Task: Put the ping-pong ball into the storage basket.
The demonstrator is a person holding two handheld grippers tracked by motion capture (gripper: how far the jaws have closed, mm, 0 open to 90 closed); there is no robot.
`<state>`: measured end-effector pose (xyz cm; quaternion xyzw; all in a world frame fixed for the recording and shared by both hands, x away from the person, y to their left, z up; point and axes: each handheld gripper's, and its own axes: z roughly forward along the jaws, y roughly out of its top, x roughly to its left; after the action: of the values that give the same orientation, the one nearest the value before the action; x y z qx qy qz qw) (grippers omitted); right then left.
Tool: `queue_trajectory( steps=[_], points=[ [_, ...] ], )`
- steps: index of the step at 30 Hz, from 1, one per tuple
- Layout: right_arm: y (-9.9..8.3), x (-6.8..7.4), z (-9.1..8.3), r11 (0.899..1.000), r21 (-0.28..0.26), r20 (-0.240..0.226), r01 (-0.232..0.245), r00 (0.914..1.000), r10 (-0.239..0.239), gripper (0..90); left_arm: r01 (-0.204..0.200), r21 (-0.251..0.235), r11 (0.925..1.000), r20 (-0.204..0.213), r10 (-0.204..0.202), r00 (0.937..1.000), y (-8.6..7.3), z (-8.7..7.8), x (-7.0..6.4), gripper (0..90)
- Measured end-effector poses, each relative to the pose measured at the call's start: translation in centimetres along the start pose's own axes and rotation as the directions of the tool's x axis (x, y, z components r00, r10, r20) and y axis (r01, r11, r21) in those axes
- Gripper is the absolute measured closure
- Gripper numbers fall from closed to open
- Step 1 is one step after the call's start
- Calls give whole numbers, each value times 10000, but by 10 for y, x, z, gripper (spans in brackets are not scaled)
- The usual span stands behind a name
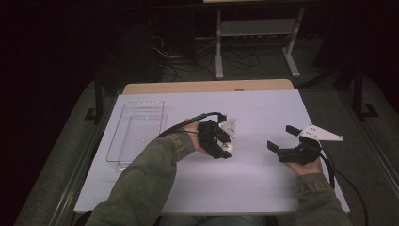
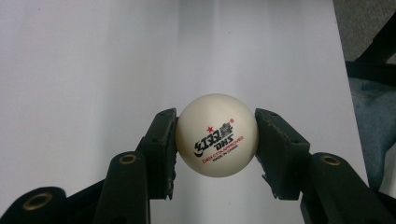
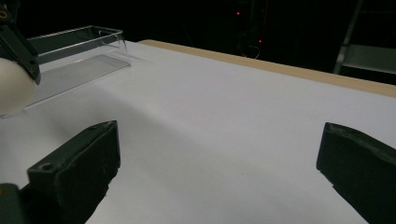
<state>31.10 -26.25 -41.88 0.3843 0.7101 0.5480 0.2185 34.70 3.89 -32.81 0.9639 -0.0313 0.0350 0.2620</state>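
A white ping-pong ball (image 2: 217, 135) with a red star and black print sits squeezed between the two black jaws of my left gripper (image 2: 215, 140). In the high view that left gripper (image 1: 225, 149) hovers over the middle of the white table sheet with the ball (image 1: 227, 147) at its tip. My right gripper (image 1: 281, 138) is held low at the right of the sheet, jaws wide apart and empty. The right gripper view has its open jaws (image 3: 217, 158) over bare white sheet, with the ball (image 3: 14, 86) at the left edge.
A clear plastic tray (image 1: 136, 133) lies at the left of the white sheet (image 1: 263, 179), also seen as a clear tray (image 3: 77, 51) in the right gripper view. The table's wooden far edge (image 1: 207, 86) borders a dark floor with cables and a white frame (image 1: 256, 33).
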Motion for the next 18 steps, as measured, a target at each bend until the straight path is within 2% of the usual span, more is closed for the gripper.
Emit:
queue_trajectory(
  steps=[18],
  points=[
    [0,0,0,10000,13,-1,-33,10000,33,0,79,774,9970,-64,-74,10000,-12,-31,1,509]
  ],
)
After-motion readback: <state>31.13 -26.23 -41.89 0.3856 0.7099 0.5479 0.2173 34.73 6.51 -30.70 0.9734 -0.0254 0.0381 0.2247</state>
